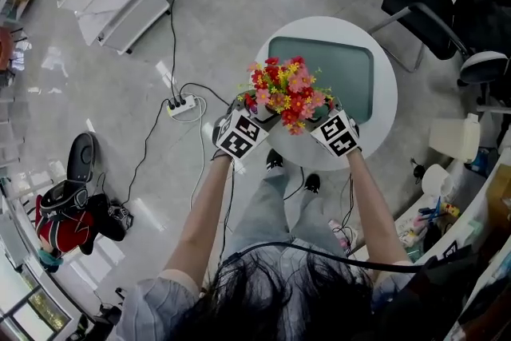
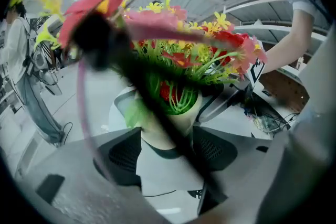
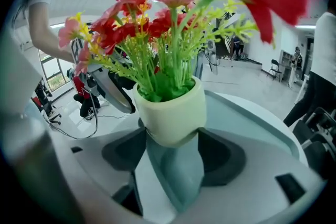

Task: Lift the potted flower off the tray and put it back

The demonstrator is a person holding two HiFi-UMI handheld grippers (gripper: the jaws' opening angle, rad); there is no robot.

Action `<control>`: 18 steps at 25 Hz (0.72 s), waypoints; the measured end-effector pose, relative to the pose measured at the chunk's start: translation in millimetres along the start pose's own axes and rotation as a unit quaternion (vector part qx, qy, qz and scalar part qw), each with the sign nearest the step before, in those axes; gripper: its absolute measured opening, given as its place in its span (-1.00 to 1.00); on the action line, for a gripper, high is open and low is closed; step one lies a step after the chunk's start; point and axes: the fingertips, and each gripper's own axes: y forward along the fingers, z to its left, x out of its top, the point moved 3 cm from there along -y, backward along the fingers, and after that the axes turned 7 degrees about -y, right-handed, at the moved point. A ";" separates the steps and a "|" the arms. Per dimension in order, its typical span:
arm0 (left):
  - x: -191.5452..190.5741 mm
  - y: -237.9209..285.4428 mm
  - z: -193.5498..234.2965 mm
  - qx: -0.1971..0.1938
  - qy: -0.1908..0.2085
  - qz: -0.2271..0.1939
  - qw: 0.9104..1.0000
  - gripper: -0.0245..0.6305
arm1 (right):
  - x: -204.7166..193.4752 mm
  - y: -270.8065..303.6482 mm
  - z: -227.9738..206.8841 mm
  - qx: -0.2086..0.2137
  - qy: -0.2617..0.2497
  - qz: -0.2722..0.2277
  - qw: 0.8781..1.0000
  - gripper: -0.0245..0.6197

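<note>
Potted flower (image 1: 287,96): held up over the near edge of the round bench (image 1: 385,104), seemingly clear of the green tray (image 1: 351,68). Left tongs (image 2: 167,150), right tongs (image 3: 173,145): each clamped on the pot. Lift judged done; setting back on the tray outstanding

The head view looks steeply down from above the person's hair at the bottom edge. Both arms run up the frame to the potted flower (image 1: 287,96) at centre, with the round table (image 1: 383,120), the tray (image 1: 343,68) and wide floor around it, making this the farthest and widest view. The left gripper view sits very near the flower and tilts slightly up toward the ceiling lights, with blossoms blurred against the lens. The right gripper view faces the flower from the opposite side, equally close, and angles down onto the tray. All three views share the flower. Each gripper view also catches the other tool: the right gripper (image 2: 223,104) at mid right, the left gripper (image 3: 116,94) at mid left.
</note>
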 end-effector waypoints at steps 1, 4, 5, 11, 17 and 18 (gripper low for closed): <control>-1.6 3.6 2.4 -0.002 0.001 0.006 1.000 -0.01 | -2.3 3.4 -1.7 0.000 0.001 0.005 1.000 0.07; -3.0 14.8 7.3 -0.009 0.005 0.020 1.000 -0.01 | -15.2 11.3 -9.2 0.000 0.009 0.022 1.000 0.07; -3.8 18.0 8.3 -0.011 0.008 0.026 1.000 -0.01 | -19.2 13.8 -11.2 0.001 0.011 0.027 1.000 0.07; -7.0 28.5 9.7 -0.014 0.014 0.038 0.999 -0.01 | -24.8 18.4 -13.8 0.013 0.030 0.029 0.999 0.07; -4.3 29.9 12.0 -0.010 0.007 0.034 0.999 -0.01 | -25.6 18.9 -16.6 0.014 0.033 0.025 0.999 0.07; -3.5 30.2 12.9 -0.009 0.006 0.032 0.999 -0.01 | -25.3 19.3 -17.3 0.014 0.034 0.023 0.999 0.07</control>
